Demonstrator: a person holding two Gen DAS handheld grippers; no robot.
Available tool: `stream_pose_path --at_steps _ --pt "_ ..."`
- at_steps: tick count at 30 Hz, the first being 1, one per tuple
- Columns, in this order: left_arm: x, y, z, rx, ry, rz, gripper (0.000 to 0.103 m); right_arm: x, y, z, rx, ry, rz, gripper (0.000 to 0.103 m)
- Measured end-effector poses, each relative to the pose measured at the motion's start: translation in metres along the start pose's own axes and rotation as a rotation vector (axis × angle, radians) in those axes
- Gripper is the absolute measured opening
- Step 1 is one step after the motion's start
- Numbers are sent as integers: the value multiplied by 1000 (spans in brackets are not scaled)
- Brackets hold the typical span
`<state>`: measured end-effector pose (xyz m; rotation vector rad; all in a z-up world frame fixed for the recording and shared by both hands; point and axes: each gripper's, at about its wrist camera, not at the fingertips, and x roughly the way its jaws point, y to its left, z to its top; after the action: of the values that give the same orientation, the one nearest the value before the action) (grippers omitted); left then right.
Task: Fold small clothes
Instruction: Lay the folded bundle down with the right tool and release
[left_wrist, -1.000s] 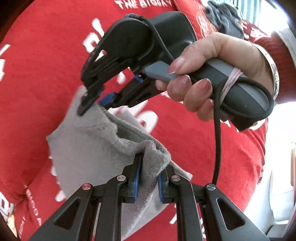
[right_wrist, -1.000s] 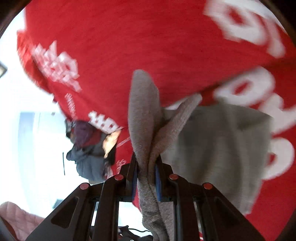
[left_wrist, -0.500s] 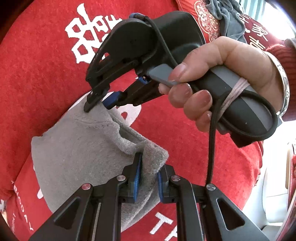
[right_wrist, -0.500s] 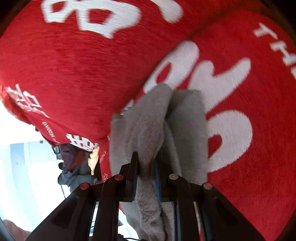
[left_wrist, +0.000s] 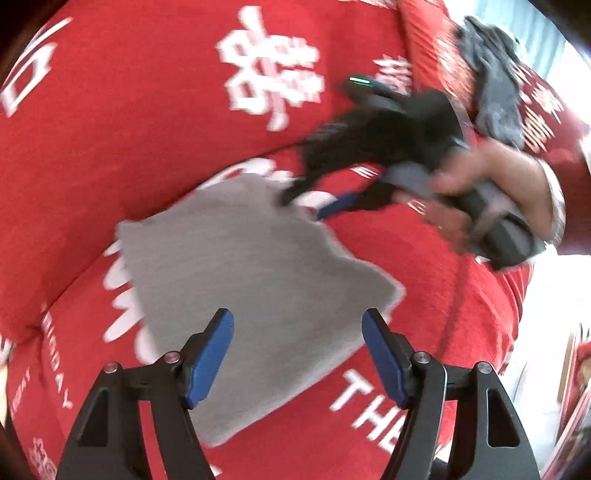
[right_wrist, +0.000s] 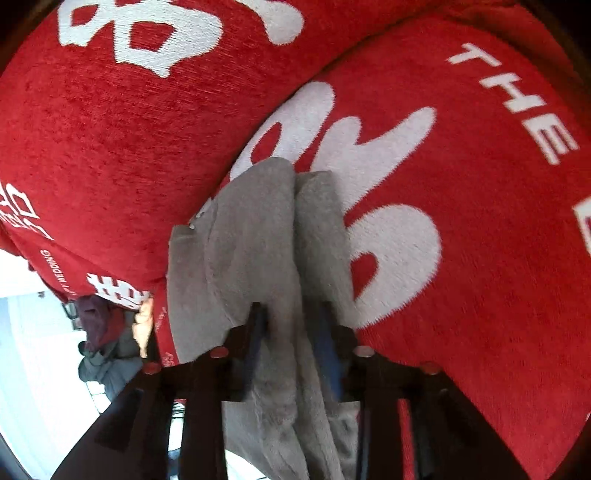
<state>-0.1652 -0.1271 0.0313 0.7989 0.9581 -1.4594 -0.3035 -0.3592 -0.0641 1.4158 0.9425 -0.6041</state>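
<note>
A small grey fleece garment (left_wrist: 251, 280) lies folded flat on the red printed sofa cover (left_wrist: 129, 110). My left gripper (left_wrist: 297, 343) is open and empty, its blue pads spread wide just above the garment's near edge. My right gripper (left_wrist: 306, 206) is blurred at the garment's far corner, its fingers slightly parted. In the right wrist view the grey garment (right_wrist: 280, 251) bunches between the fingers of my right gripper (right_wrist: 291, 321), which stand a little apart around the fabric; the grip cannot be made out.
A dark grey piece of clothing (left_wrist: 495, 92) lies on the sofa back at the upper right. The red cover with white lettering (right_wrist: 480, 184) spans both views. A bundle of clothes (right_wrist: 99, 332) shows at the lower left of the right wrist view.
My left gripper has opened and let go of the grey garment, which now lies flat on the sofa. My right gripper's fingers have spread slightly and it has moved away, blurred.
</note>
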Motion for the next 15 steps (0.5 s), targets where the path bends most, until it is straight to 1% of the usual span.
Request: stream_pose_path --at_steps 1,2,4,6,8,10,11,12,13,14,15 --pt "-5 14 1 -36 -1 9 73 -4 2 -2 -6 0 -4 55" --pt "-9 31 5 -72 -4 21 73 -8 3 -4 -11 -2 -8 57" --pt "-6 63 4 -161 -9 68 73 -17 5 -10 -14 -8 13 58" --pt "5 101 3 -271 11 111 73 -27 -2 -13 -10 -14 51 58" --pt "24 139 1 -396 39 115 73 -25 3 -17 -9 -5 95 58" --pt "50 167 -3 -480 87 116 73 -18 5 -17 -11 16 90 58" --pt "59 172 -6 -492 106 115 73 -8 7 -17 -16 30 75 57" --pt "67 176 -7 -502 118 114 73 -2 9 -16 -29 44 48 49" --pt "71 177 -8 -509 121 112 73 0 11 -17 -49 51 15 22" --pt "70 174 -8 -504 116 114 73 3 16 -17 -79 62 -23 19" --pt "70 171 -8 -493 109 116 73 4 20 -18 -95 66 -30 18"
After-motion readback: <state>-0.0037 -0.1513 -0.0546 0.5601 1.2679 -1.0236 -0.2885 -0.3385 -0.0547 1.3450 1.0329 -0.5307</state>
